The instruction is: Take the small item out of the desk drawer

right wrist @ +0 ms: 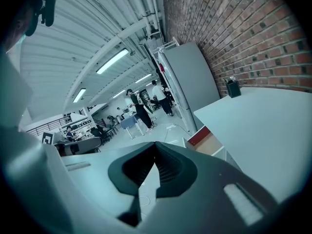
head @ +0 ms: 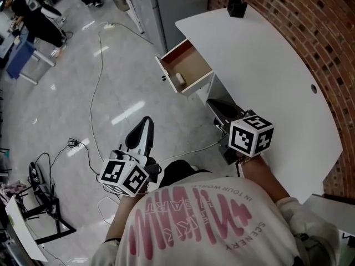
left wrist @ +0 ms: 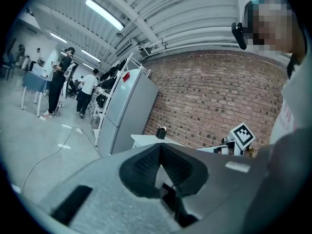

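Presently the drawer (head: 186, 66) stands open, the small item (head: 179, 78) untouched inside; left gripper (left wrist: 160, 146) and right gripper (right wrist: 154, 146), both pressed together and empty, must approach, one spreading first.

Drawer (head: 195, 64): white front, tan inside, reddish side edge; stands pulled open from the white desk (head: 266, 60).
Small item (head: 180, 80): pale, lying on the drawer floor, just beside the front panel.
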Action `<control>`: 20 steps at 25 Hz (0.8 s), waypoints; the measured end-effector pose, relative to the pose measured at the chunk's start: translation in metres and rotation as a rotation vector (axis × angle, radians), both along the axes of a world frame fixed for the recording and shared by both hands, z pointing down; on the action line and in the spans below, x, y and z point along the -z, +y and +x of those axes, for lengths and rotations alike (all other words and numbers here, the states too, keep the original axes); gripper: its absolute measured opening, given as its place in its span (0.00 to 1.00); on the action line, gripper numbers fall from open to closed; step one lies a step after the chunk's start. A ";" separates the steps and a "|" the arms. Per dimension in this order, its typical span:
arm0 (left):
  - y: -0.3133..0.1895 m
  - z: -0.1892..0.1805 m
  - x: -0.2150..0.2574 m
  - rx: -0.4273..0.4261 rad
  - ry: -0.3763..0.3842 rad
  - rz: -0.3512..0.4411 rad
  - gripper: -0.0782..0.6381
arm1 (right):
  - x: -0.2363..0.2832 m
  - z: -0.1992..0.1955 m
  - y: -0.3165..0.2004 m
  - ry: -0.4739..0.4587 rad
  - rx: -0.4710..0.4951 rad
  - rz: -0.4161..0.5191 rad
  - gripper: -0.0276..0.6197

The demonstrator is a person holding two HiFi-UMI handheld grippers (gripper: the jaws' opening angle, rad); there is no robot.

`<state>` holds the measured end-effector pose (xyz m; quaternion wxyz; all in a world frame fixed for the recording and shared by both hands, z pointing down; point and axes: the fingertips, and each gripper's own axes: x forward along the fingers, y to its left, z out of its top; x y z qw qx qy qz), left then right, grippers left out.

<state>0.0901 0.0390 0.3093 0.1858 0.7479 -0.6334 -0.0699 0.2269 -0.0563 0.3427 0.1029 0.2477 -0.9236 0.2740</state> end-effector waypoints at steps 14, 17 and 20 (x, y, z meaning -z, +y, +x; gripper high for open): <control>-0.012 -0.032 -0.009 0.006 0.014 -0.005 0.12 | -0.030 -0.024 -0.015 0.063 -0.040 -0.047 0.06; -0.025 -0.047 -0.012 0.001 0.034 -0.005 0.12 | -0.038 -0.034 -0.025 0.089 -0.052 -0.056 0.06; -0.040 -0.066 -0.018 -0.013 0.051 -0.019 0.12 | -0.041 -0.050 -0.039 0.091 -0.074 -0.061 0.06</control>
